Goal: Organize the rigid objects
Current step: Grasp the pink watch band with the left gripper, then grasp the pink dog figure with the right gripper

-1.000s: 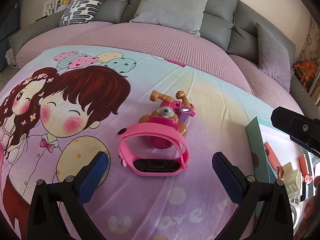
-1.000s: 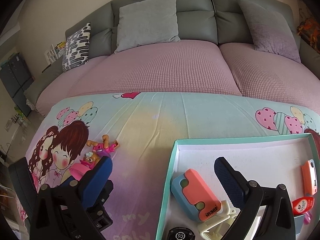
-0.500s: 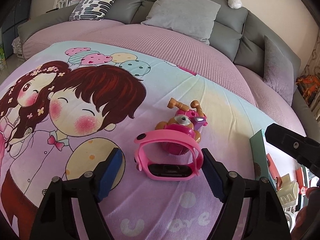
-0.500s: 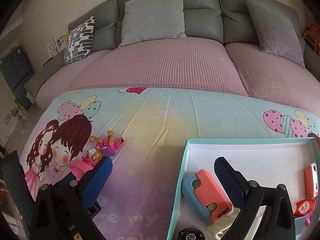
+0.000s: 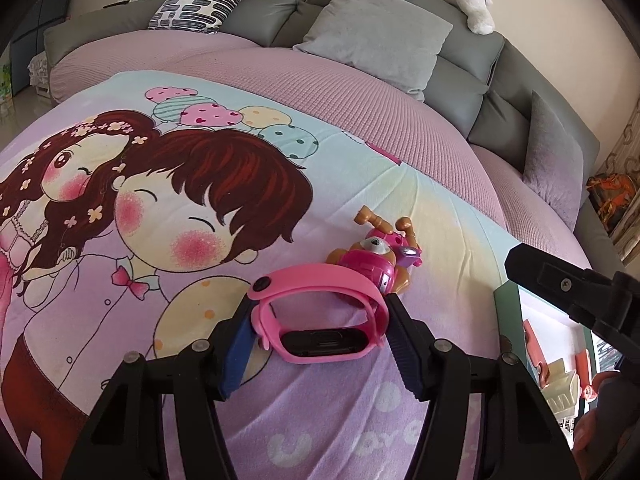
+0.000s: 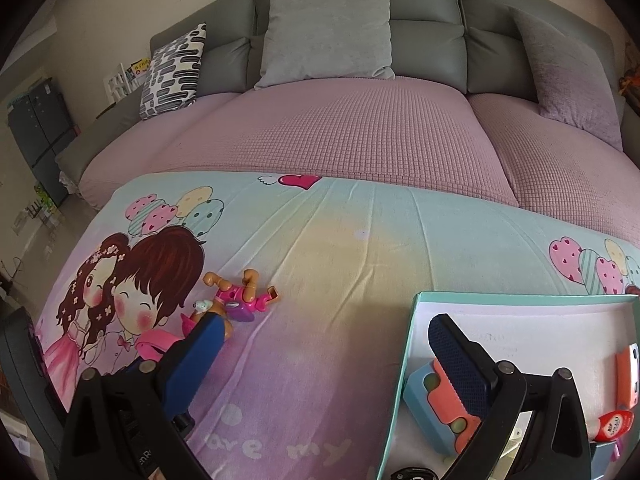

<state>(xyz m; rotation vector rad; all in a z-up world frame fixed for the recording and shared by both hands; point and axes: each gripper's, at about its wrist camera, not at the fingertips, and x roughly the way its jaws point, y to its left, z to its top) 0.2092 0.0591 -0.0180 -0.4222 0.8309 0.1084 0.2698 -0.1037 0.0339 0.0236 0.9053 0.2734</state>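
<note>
A pink watch band (image 5: 320,320) with a black face lies on the cartoon blanket. My left gripper (image 5: 320,336) has closed on its two sides, pads touching the band. A pink and brown toy figure (image 5: 380,256) lies just behind it, also in the right wrist view (image 6: 236,296). My right gripper (image 6: 324,348) is open and empty, hovering over the left edge of a teal-rimmed white tray (image 6: 404,360). The tray holds a blue and orange block (image 6: 436,404) and other small items.
The blanket (image 6: 360,248) covers the front of a pink sofa seat (image 6: 340,128) with grey cushions (image 6: 328,32) behind. The right gripper's body (image 5: 568,284) shows at the right of the left wrist view, above the tray (image 5: 506,320).
My left gripper moved forward around the watch band and its jaws narrowed from wide open until they press the band's sides. The right gripper drifted slightly left over the tray edge.
</note>
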